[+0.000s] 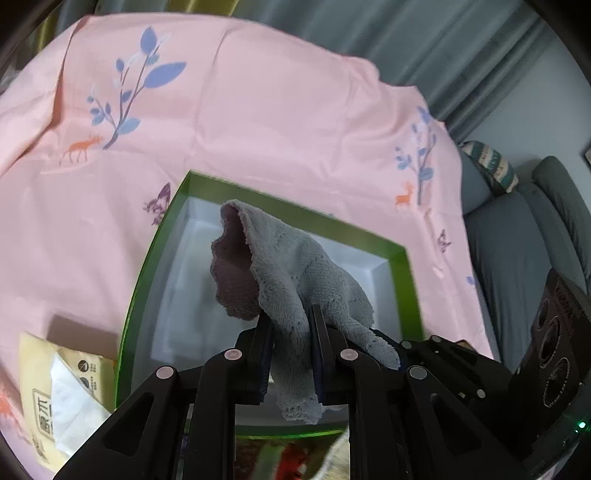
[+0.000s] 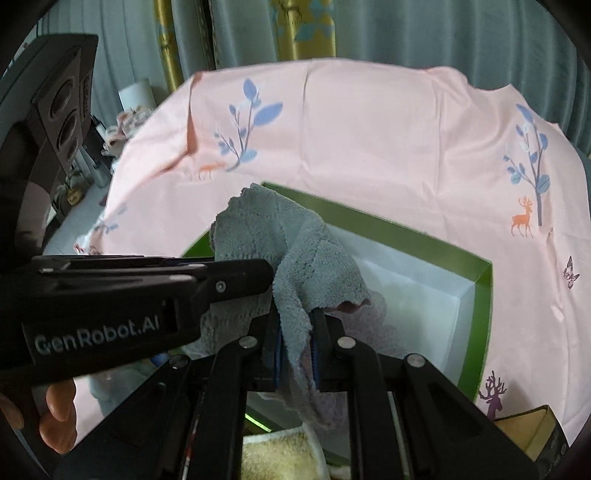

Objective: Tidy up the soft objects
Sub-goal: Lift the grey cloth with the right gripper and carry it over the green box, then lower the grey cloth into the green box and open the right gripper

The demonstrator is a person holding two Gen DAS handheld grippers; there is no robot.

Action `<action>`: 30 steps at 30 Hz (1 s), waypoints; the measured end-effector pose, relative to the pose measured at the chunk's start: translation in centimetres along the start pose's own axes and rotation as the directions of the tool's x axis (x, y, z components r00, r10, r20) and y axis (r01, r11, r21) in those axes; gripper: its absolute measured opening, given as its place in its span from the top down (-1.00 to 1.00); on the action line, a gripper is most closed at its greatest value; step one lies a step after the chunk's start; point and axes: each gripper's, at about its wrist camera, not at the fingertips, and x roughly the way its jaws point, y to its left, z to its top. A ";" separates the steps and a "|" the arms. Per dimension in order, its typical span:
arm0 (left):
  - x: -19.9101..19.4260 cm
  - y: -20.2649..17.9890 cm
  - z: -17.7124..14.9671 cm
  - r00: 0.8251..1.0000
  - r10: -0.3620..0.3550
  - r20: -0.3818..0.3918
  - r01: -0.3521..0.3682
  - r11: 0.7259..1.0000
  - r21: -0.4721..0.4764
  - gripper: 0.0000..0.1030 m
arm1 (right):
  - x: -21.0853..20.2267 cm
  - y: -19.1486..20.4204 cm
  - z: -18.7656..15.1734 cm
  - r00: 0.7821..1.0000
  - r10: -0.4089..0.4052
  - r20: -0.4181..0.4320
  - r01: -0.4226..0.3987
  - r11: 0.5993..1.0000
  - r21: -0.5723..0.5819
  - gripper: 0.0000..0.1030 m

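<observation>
A grey fleece cloth with a mauve underside (image 1: 291,269) hangs between both grippers above a green-rimmed box with a white inside (image 1: 402,280). My left gripper (image 1: 291,332) is shut on one part of the cloth. My right gripper (image 2: 295,332) is shut on another part of the same cloth (image 2: 280,240), over the box (image 2: 480,295). The left gripper's body crosses the right wrist view from the left (image 2: 147,291), touching the cloth. A cream fluffy item (image 2: 277,454) lies just below my right gripper.
A pink sheet with blue plants and deer (image 1: 258,110) covers the table. A yellow tissue pack (image 1: 62,402) lies left of the box. A grey sofa with a patterned cushion (image 1: 491,162) stands to the right. Curtains (image 2: 406,29) hang behind; small clutter (image 2: 92,158) sits far left.
</observation>
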 end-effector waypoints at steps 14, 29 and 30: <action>0.5 2.5 -1.0 0.996 0.081 -0.035 -0.083 0.994 -0.075 -0.65 | -0.5 -0.5 -0.9 0.994 -0.110 0.016 0.110 0.994 -0.011 -0.06; -6.4 0.9 -6.4 0.996 0.084 -0.016 -0.084 0.996 -0.024 -0.88 | -9.5 0.5 -6.1 0.991 -0.072 0.115 0.069 0.997 0.028 -0.61; -7.0 1.0 -7.0 0.996 0.086 -0.015 -0.086 0.996 -0.021 -0.89 | -10.1 0.5 -6.8 0.990 -0.065 0.122 0.062 0.998 0.029 -0.61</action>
